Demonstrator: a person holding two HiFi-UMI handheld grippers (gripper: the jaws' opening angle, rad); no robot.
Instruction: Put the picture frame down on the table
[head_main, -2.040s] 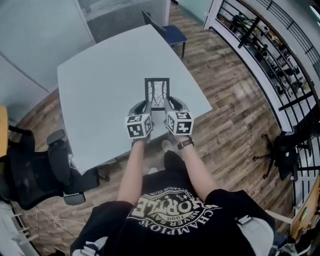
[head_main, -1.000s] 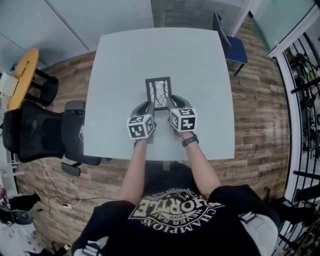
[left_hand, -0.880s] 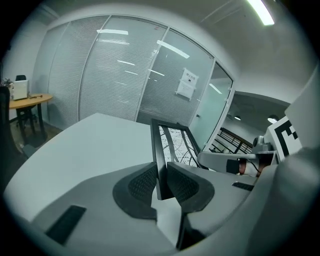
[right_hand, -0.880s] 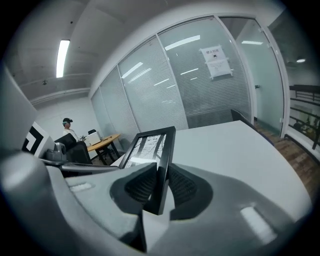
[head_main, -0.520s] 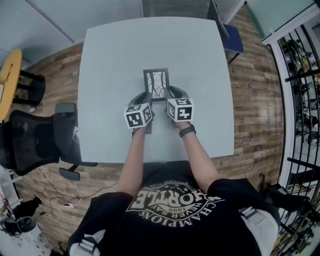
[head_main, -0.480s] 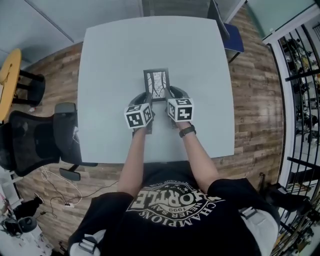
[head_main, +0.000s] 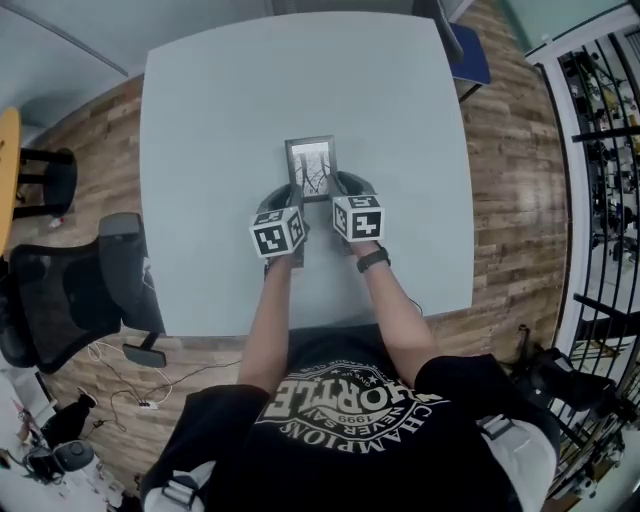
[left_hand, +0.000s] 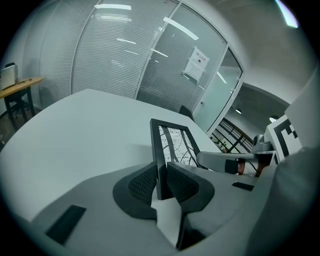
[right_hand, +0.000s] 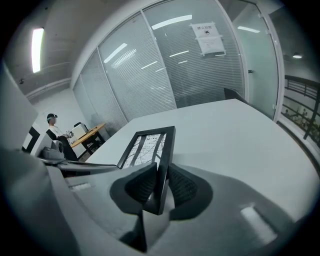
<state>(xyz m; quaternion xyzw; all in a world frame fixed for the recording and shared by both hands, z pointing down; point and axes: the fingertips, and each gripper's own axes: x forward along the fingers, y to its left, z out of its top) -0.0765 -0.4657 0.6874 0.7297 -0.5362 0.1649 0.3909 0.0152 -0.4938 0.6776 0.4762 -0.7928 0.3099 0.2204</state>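
Picture frame (head_main: 310, 167) held tilted, low over the middle of the table (head_main: 210, 120); left gripper (left_hand: 161, 176) and right gripper (right_hand: 159, 184) each have their fingers clamped on a side rail. Probably light, stiff, glazed and fragile: grip the rails, not the pane

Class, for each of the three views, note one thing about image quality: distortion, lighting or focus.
Head view: wide-angle bend curves the table edges; light is even, no glare. Left gripper view: fisheye circle with dark corners; bright light streaks cross the glass wall; the picture frame reads sharp. Right gripper view: same dark corners; a strip light glows bright at upper left.
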